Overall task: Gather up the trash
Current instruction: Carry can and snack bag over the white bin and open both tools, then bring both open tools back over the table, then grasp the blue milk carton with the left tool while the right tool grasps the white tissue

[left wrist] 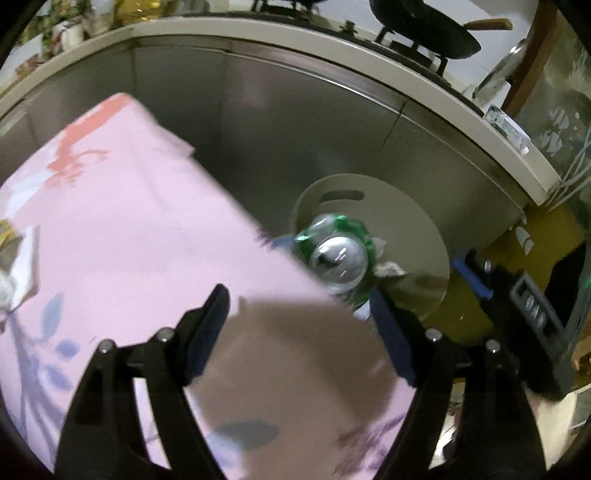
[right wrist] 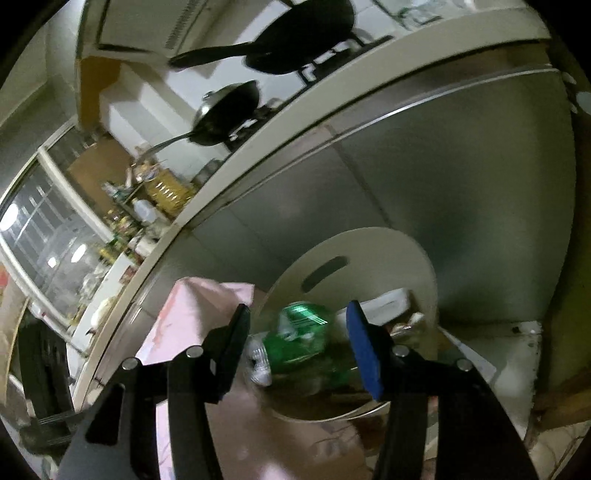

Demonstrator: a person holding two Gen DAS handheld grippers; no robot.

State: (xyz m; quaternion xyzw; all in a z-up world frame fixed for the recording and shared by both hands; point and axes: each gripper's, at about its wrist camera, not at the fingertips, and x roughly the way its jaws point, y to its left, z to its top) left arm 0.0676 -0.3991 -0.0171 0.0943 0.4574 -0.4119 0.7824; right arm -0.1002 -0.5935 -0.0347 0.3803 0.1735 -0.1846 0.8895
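1. The green can (left wrist: 338, 254) is a crushed drinks can: glossy green sides with white stripes and a dull silver end that faces the left wrist camera. Its body is dented and crumpled, and its outline is blurred in both views.
2. The can sits at the mouth of the beige bin (left wrist: 402, 221), a round, pale container with a slot-shaped handle hole in its wall. It is over the bin's opening, on the side nearest the pink cloth (left wrist: 122, 229); whether it rests on something or is in the air, I cannot tell.
3. Beside the can in the bin lie crumpled bits of pale paper (left wrist: 389, 269), and the right wrist view shows a white boxy item (right wrist: 388, 304) further in against the bin's wall.
4. The left gripper (left wrist: 301, 325) has its jaws spread wide with nothing between them; it hangs over the edge of the pink cloth, just beside the bin, and the can lies beyond its tips.
5. The right gripper (right wrist: 299, 334) has its jaws partly apart, one black pad and one blue pad either side of the can as seen from its camera. The pads do not appear to press on the can.
6. The bin stands against a grey metal cabinet front (left wrist: 280, 122), below a pale countertop (left wrist: 332, 48) carrying dark pans (right wrist: 303, 33).
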